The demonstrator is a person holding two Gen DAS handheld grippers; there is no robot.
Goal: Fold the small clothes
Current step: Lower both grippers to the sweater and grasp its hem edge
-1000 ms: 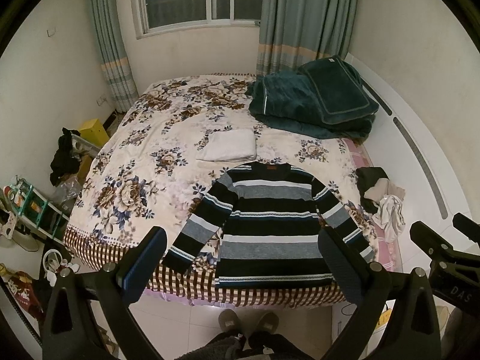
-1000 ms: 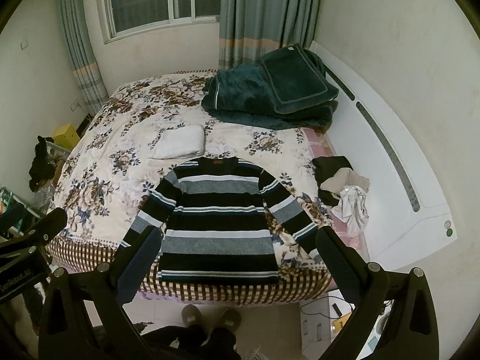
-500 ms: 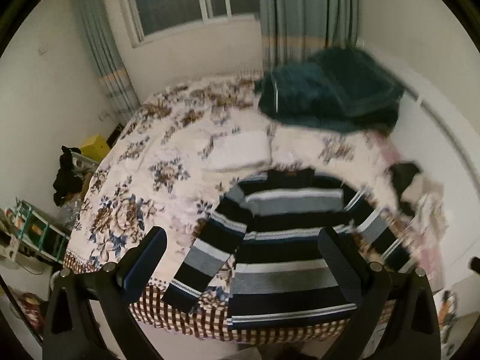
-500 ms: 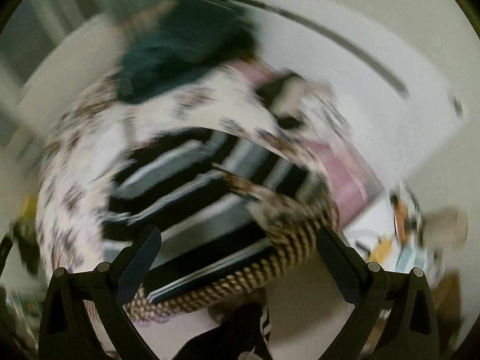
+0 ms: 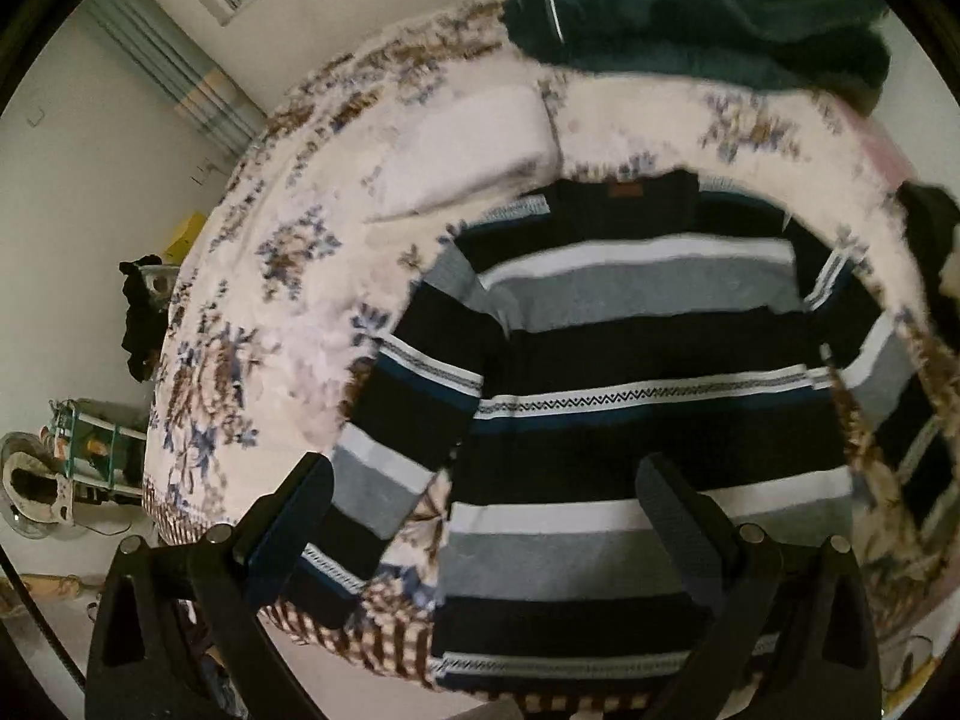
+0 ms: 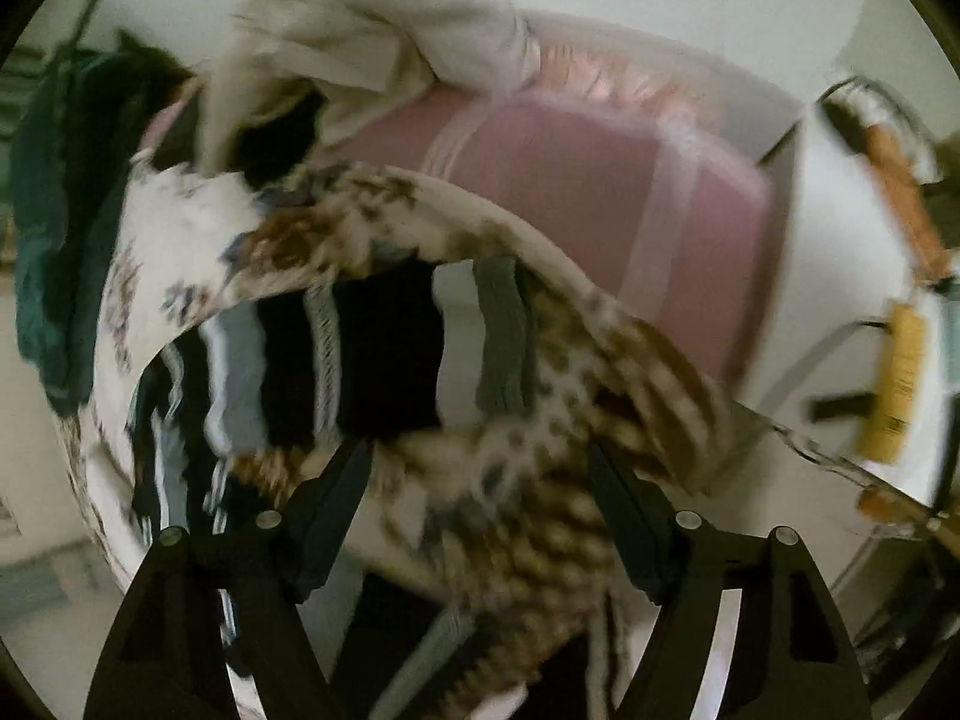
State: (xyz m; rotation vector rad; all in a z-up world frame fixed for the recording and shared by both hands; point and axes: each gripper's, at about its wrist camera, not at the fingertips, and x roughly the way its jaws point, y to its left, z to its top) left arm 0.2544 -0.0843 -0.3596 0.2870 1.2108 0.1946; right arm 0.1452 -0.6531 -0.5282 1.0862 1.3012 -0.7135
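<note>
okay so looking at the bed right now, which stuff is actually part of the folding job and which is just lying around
Part of the job:
- striped sweater, spread flat on the floral bedspread
- left hand-held gripper, right hand-held gripper, jaws closing, nothing between them

Just lying about:
- dark green blanket
- folded white cloth
- pale crumpled clothes

Sweater [image 5: 630, 372]: knit cloth, matt, ribbed at cuffs; small leather-look tag at neck.
Bed cover [image 5: 288, 324]: soft cloth w/ floral print, matt, slightly fuzzy; checked border.
Blanket [image 5: 690, 6]: thick plush, deep pile, matt.
Folded towel [image 5: 474, 150]: white cloth, smooth, matt.
Sheet [image 6: 576, 192]: pink cloth, smooth, faint sheen on stripes.
Left gripper [image 5: 486, 531]: black plastic, matt; pads ridged rubber-like; metal screw heads, shiny.
Right gripper [image 6: 486, 516]: same black matt plastic, shiny screw heads.
Wall [image 5: 66, 192]: painted, smooth, matt.
</note>
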